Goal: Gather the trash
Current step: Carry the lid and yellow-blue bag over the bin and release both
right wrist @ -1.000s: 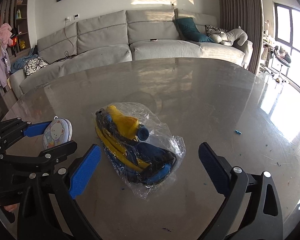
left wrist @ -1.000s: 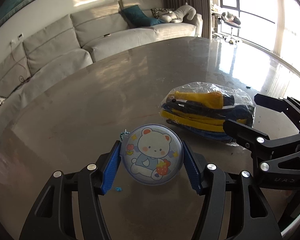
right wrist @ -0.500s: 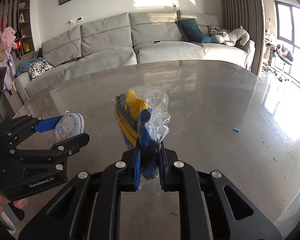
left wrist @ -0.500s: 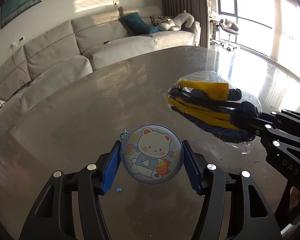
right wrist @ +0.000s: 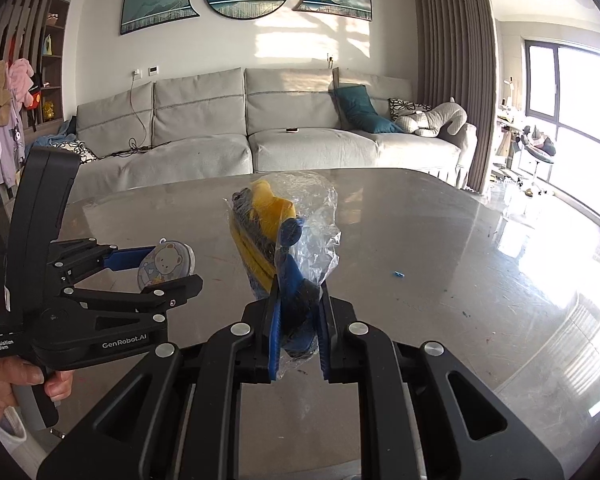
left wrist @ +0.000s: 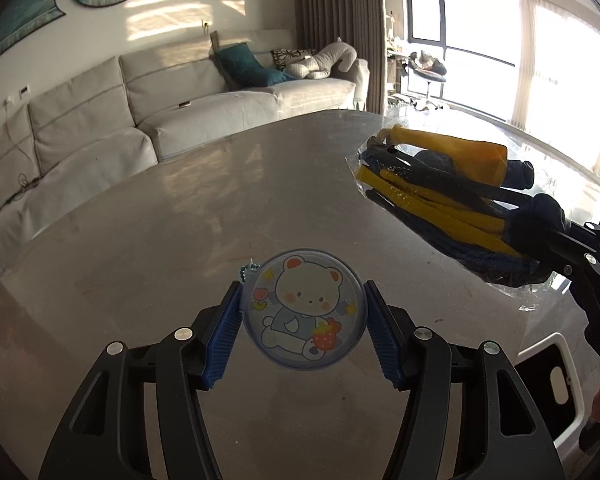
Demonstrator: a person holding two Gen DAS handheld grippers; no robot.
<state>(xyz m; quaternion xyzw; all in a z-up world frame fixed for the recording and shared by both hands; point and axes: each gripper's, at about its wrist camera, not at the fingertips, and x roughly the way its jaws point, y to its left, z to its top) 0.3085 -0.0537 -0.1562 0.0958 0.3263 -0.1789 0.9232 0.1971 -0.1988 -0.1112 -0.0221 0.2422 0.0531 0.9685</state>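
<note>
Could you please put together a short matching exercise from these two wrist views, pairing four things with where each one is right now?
Things
1. round bear-print case
2. clear bag of yellow and blue items
3. small blue scrap
4. grey plush toy

Places
A. lying on the sofa, at its right end
B. clamped between the right gripper fingers, above the table
C. loose on the tabletop, right of the bag
D. held between the blue pads of the left gripper

Pairs: 1-D, 2-B, 3-C, 4-A
</note>
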